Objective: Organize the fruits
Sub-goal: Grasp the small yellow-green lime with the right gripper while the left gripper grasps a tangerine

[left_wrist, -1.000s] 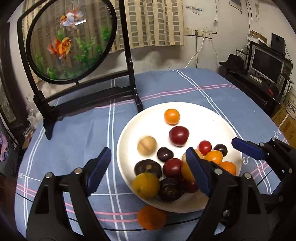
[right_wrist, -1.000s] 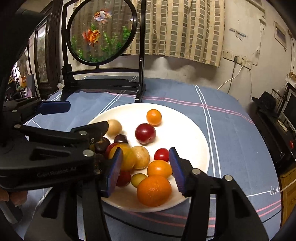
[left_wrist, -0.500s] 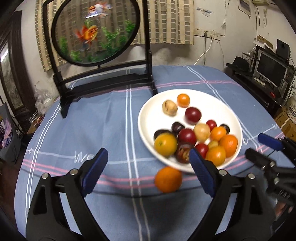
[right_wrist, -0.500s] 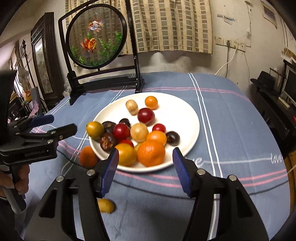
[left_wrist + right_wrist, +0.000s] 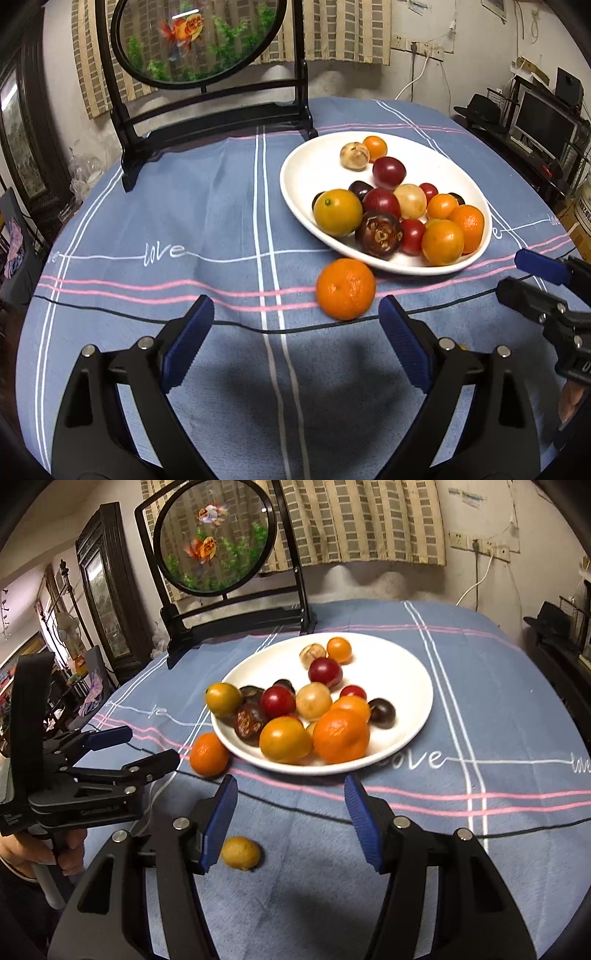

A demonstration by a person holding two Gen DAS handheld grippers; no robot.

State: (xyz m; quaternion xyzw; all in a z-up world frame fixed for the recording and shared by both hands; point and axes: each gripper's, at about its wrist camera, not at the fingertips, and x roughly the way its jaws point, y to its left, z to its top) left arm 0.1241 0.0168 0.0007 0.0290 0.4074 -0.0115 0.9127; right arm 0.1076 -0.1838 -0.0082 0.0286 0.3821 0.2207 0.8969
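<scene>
Here the blue checked tablecloth (image 5: 207, 221) fills most of both views, with the black-framed round goldfish screen (image 5: 199, 40) standing at the upper left of the frame. The white plate (image 5: 306, 173) sits right of centre in the left wrist view and at centre in the right wrist view, loaded with mixed fruits: oranges, red and dark plums, a pale round fruit and a dark mangosteen (image 5: 378, 232) near its lower rim.

The left gripper (image 5: 295, 341) sits at the bottom of its own view, fingers spread wide and released, nothing between the blue pads. The right gripper (image 5: 291, 819) is at the bottom of its own view, jaws parted and holding nothing; it also shows at the right edge of the left wrist view.

A loose tangerine (image 5: 345, 288) lies on the cloth just below the plate's lower rim, just beyond the left gripper's right finger. A small yellow-brown fruit (image 5: 241, 853) lies on the cloth in the lower left centre of the right wrist view, just beside that gripper's left pad (image 5: 218, 823).
</scene>
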